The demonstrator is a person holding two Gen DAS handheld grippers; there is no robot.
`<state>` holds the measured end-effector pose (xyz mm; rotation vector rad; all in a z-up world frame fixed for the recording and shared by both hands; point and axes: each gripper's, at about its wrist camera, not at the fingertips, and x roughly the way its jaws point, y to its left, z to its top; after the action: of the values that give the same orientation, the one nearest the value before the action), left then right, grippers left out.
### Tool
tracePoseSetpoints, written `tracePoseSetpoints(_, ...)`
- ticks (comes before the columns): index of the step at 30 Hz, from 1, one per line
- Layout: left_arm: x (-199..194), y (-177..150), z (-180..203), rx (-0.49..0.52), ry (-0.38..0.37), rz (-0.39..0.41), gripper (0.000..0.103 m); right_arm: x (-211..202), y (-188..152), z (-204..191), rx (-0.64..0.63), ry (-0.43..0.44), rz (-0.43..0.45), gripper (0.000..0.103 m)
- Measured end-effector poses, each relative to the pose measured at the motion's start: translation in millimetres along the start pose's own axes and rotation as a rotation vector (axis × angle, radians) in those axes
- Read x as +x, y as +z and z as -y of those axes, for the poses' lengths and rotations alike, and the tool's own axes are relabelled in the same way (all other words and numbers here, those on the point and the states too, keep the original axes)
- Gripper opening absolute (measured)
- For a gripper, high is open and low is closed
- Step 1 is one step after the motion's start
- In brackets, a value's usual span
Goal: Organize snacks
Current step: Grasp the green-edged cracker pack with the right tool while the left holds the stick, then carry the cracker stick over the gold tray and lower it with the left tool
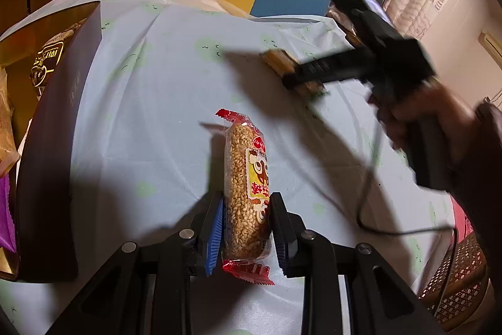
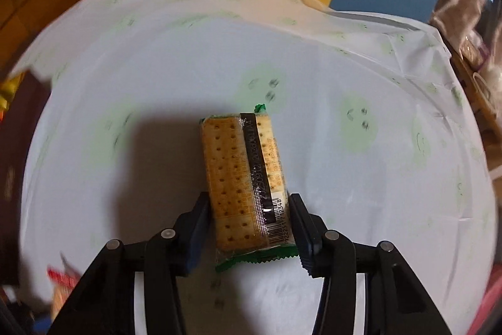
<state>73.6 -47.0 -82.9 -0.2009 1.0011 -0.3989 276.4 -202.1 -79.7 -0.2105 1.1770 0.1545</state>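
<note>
A puffed-rice bar in a clear wrapper with red crimped ends stands between the blue-padded fingers of my left gripper, which is shut on its lower half above the tablecloth. A packet of brown crackers with a green edge and a barcode strip sits between the pads of my right gripper, both pads against its sides. In the left wrist view the right gripper shows at the upper right, held by a person's hand, with the cracker packet in its fingers just over the cloth.
A white tablecloth with pale green faces covers the table. A dark open box with snack packets inside stands along the left. A black cable trails at the right, near a woven basket. A red packet lies lower left.
</note>
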Motion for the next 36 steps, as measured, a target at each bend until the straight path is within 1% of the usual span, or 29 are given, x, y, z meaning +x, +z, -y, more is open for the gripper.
tracePoseSetpoints(3, 1, -1, 0, -0.003, -0.004, 0.004, 0.029, -16, -26, -14, -0.053, 0.039, -0.04, 0.05)
tracePoseSetpoints(4, 1, -1, 0, -0.001, -0.003, 0.005, 0.029, -24, -41, -19, -0.066, 0.058, -0.053, 0.05)
tracePoseSetpoints(8, 0, -2, 0, -0.001, -0.002, 0.008, 0.029, -44, -90, -26, -0.055, 0.116, -0.12, 0.05)
tracePoseSetpoints(11, 0, -3, 4, 0.014, 0.013, 0.01, 0.029, -58, -121, -30, -0.06, 0.13, -0.108, 0.051)
tracePoseSetpoints(13, -2, -4, 10, 0.052, 0.036, 0.004, 0.029, -61, -132, -28, -0.04, 0.156, -0.086, 0.053)
tracePoseSetpoints(14, -2, -3, 10, 0.057, 0.038, 0.0, 0.029, -62, -134, -26, -0.031, 0.165, -0.065, 0.053)
tracePoseSetpoints(17, -7, -4, 9, 0.06, 0.031, -0.027, 0.029, -62, -129, -26, -0.03, 0.166, -0.06, 0.055)
tracePoseSetpoints(20, -11, -7, 11, 0.1, 0.031, -0.058, 0.03, -60, -122, -31, -0.034, 0.16, -0.061, 0.061)
tracePoseSetpoints(21, -11, -6, 13, 0.114, 0.033, -0.07, 0.03, -62, -125, -36, -0.034, 0.164, -0.062, 0.064)
tracePoseSetpoints(22, -11, -6, 16, 0.131, 0.039, -0.08, 0.031, -62, -124, -38, -0.037, 0.17, -0.066, 0.069)
tracePoseSetpoints(25, -10, -4, 21, 0.167, 0.063, -0.102, 0.033, -55, -122, -43, -0.052, 0.167, -0.069, 0.075)
tracePoseSetpoints(29, -4, -3, 29, 0.219, 0.105, -0.112, 0.035, -50, -119, -49, -0.057, 0.162, -0.064, 0.078)
tracePoseSetpoints(31, 0, -2, 33, 0.232, 0.123, -0.106, 0.035, -54, -121, -46, -0.062, 0.16, -0.057, 0.075)
tracePoseSetpoints(32, 1, -1, 32, 0.217, 0.122, -0.101, 0.035, -55, -121, -47, -0.062, 0.156, -0.049, 0.07)
tracePoseSetpoints(33, 1, -1, 31, 0.207, 0.121, -0.097, 0.033, -56, -121, -52, -0.066, 0.149, -0.034, 0.052)
tracePoseSetpoints(34, 1, -1, 31, 0.202, 0.13, -0.09, 0.031, -59, -121, -53, -0.079, 0.15, -0.017, 0.047)
tracePoseSetpoints(36, 3, -2, 34, 0.209, 0.133, -0.077, 0.03, -60, -124, -58, -0.1, 0.132, -0.013, 0.047)
